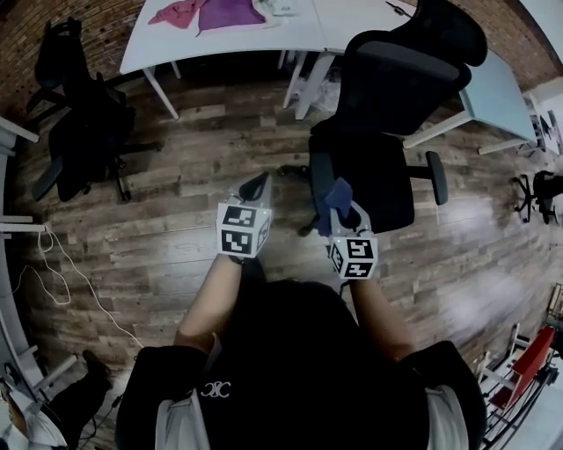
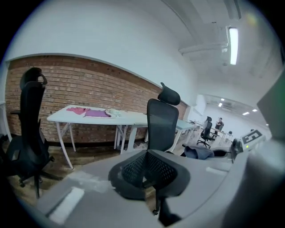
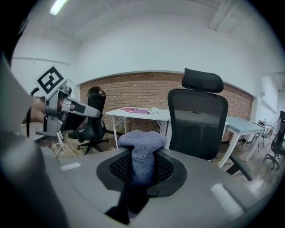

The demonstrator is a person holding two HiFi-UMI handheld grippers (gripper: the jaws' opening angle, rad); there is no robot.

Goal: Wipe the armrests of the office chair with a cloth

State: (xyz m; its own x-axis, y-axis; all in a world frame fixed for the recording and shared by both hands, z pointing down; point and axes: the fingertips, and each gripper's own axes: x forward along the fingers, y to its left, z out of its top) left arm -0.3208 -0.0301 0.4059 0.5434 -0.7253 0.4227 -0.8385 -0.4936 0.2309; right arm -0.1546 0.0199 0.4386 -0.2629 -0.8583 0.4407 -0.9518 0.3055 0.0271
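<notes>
A black office chair (image 1: 387, 97) stands ahead of me on the wood floor, its near armrest (image 1: 322, 171) just beyond my right gripper and its other armrest (image 1: 436, 176) further right. My right gripper (image 1: 339, 206) is shut on a blue-grey cloth (image 1: 336, 193), which bunches over the jaws (image 3: 141, 151) and hangs between them in front of the chair back (image 3: 198, 120). My left gripper (image 1: 256, 187) hovers left of the chair, shut with nothing in it; its view shows the chair (image 2: 161, 122) behind the closed pads (image 2: 149, 178). Neither gripper touches the chair.
White tables (image 1: 220, 35) at the back carry pink and purple cloths (image 1: 230, 12). A pale blue table (image 1: 497, 88) stands behind the chair. Another black chair (image 1: 79, 123) is at the left, with white cables (image 1: 62, 272) on the floor nearby.
</notes>
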